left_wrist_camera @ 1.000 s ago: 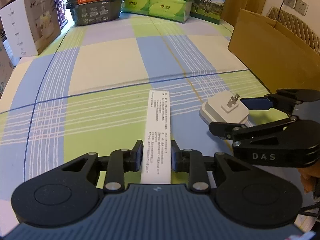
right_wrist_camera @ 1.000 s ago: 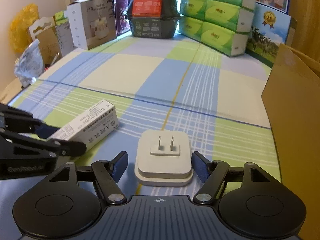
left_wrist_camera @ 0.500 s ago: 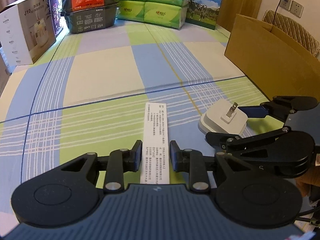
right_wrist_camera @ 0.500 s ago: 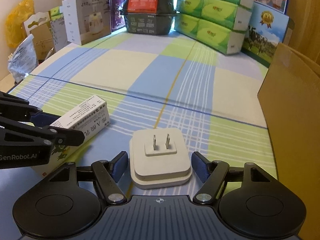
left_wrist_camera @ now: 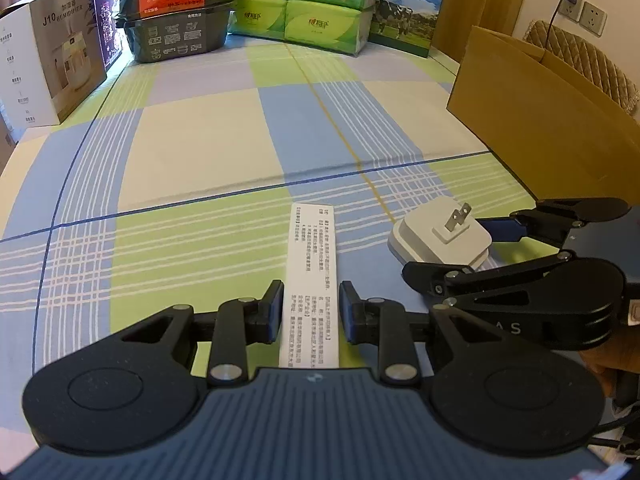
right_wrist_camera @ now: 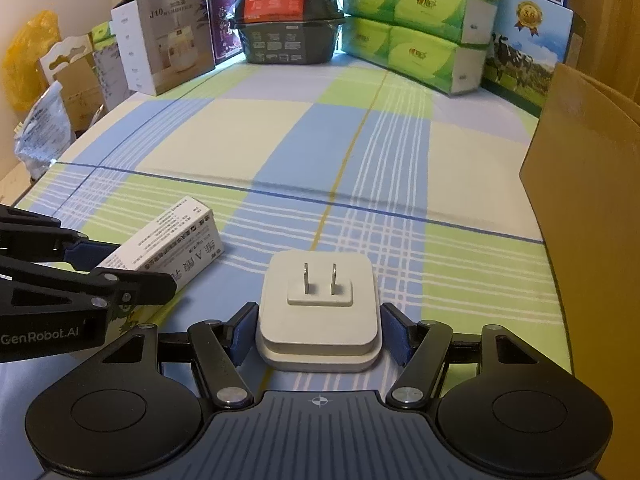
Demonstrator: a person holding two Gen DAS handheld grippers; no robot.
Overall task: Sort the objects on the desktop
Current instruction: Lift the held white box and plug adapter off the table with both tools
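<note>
A long white printed box (left_wrist_camera: 312,256) lies lengthwise between the fingers of my left gripper (left_wrist_camera: 311,308), and both pads sit against its sides. In the right wrist view the box (right_wrist_camera: 172,232) sticks out of the left gripper (right_wrist_camera: 132,264) at the left. I cannot tell whether it is off the cloth. A white plug adapter (right_wrist_camera: 320,300), prongs up, fills the gap of my right gripper (right_wrist_camera: 318,328), with a blue pad touching each side. The left wrist view shows the adapter (left_wrist_camera: 440,236) held in the right gripper (left_wrist_camera: 448,248).
A checked tablecloth (left_wrist_camera: 200,152) covers the table. A brown cardboard box (right_wrist_camera: 588,220) stands open at the right edge. Green tissue packs (left_wrist_camera: 320,20), dark food tubs (left_wrist_camera: 176,32) and a humidifier box (left_wrist_camera: 52,68) line the back and left. A hand (left_wrist_camera: 608,364) holds the right gripper.
My right gripper has slid forward around the adapter and its fingers have narrowed slightly onto its sides. The left gripper keeps the same finger width on the box, drawing back a little.
</note>
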